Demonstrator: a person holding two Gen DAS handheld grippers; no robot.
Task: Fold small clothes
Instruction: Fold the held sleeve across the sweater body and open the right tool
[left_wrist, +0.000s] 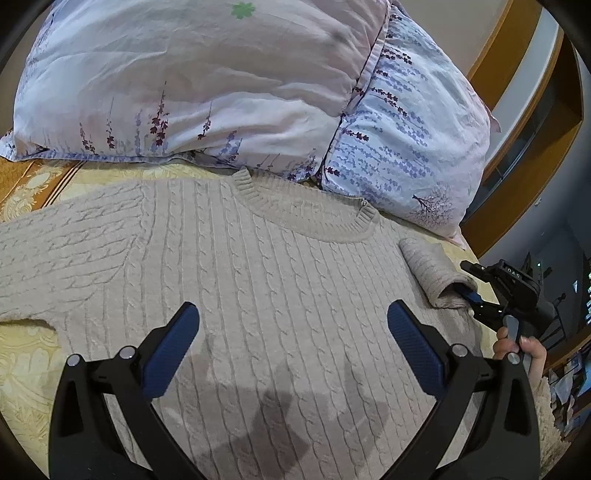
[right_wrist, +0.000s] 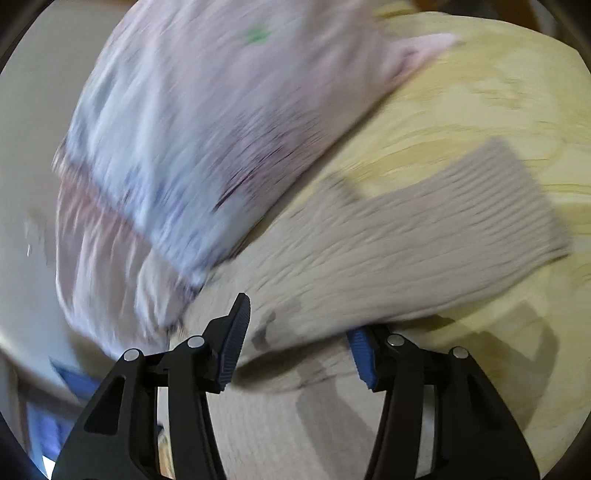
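Note:
A beige cable-knit sweater (left_wrist: 258, 280) lies flat on the bed, collar toward the pillows. My left gripper (left_wrist: 291, 332) is open and empty, hovering over the sweater's body. The right sleeve (left_wrist: 432, 273) is lifted and doubled over at the sweater's right edge. My right gripper (left_wrist: 476, 291) sits against that sleeve; one blue finger is under the cloth. In the blurred right wrist view the jaws of the right gripper (right_wrist: 299, 343) stand apart with the sleeve (right_wrist: 406, 240) draped between them and over the right finger. I cannot tell whether they pinch it.
Two floral pillows (left_wrist: 229, 85) lie just behind the sweater's collar. The yellow patterned bedspread (left_wrist: 26, 369) shows around the sweater. The bed's right edge and a wooden frame (left_wrist: 509, 122) are at the right, next to my hand (left_wrist: 517, 350).

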